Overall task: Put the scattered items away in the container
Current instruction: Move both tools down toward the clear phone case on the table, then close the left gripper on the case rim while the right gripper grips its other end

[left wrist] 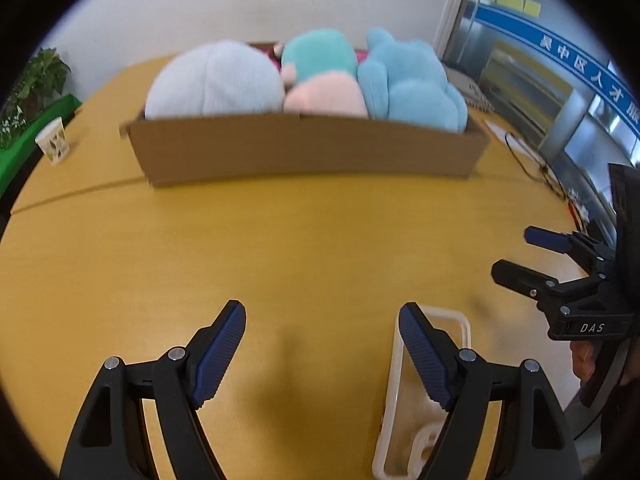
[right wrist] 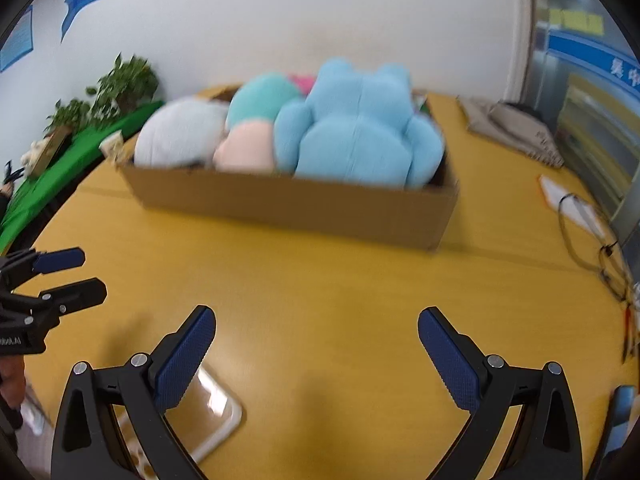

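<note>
A brown cardboard box [left wrist: 308, 152] [right wrist: 296, 204] stands on the yellow table. It holds a pale grey plush [left wrist: 212, 80] [right wrist: 180, 136], a teal and pink plush [left wrist: 320, 68] [right wrist: 256, 120] and a light blue plush [left wrist: 412, 84] [right wrist: 360, 128]. My left gripper [left wrist: 322, 312] is open and empty, low over the table in front of the box. My right gripper [right wrist: 316, 320] is open and empty too; it shows at the right of the left wrist view [left wrist: 516, 254]. A clear phone case [left wrist: 424, 400] [right wrist: 208, 412] lies flat on the table between the two grippers.
A small white stand [left wrist: 54, 144] and potted plants [right wrist: 124, 80] on a green ledge sit at the left. A desk phone [right wrist: 516, 128], papers [right wrist: 560, 196] and black cables [right wrist: 592, 240] lie at the table's right side. A glass partition stands at far right.
</note>
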Available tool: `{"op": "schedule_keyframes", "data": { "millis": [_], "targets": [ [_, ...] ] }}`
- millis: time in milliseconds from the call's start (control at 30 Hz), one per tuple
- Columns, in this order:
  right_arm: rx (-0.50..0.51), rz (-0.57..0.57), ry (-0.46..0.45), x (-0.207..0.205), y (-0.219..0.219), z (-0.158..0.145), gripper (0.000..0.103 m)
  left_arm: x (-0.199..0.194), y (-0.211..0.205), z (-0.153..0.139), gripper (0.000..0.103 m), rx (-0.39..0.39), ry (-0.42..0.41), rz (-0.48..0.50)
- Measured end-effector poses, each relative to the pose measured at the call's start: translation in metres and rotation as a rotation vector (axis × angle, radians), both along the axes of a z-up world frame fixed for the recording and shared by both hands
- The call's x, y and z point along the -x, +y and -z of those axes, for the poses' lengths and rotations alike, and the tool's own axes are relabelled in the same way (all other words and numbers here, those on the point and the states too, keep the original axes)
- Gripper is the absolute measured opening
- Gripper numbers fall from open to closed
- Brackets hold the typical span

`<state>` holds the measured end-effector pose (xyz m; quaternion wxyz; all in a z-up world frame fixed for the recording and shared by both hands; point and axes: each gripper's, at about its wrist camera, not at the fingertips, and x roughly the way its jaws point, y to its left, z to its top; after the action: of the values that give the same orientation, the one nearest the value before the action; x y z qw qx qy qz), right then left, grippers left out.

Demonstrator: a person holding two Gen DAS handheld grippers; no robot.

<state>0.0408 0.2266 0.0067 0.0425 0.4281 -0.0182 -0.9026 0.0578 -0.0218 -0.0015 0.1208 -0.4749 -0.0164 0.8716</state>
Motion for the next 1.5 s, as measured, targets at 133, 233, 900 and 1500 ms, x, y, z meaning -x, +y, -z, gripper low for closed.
{"op": "schedule_keyframes", "data": {
  "millis": [133,233,900,1500],
  "targets": [
    [0.033,-0.092,-0.078,-0.014,-0.015,0.028,0.103,-0.023,0.005,0.017,0.079,0.01,-0.068,0.079],
    [0.036,-0.144,-0.116,-0.021,-0.028,0.042,0.1,-0.035,0.011,0.029,0.079,-0.007,-0.127,0.129],
    [0.122,-0.199,-0.155,-0.024,-0.036,0.047,0.035,-0.041,0.039,0.044,0.012,-0.023,-0.172,0.228],
    [-0.173,-0.659,-0.051,-0.042,-0.043,0.008,0.099,-0.033,0.036,0.03,0.067,-0.037,-0.251,0.29]
  ]
}}
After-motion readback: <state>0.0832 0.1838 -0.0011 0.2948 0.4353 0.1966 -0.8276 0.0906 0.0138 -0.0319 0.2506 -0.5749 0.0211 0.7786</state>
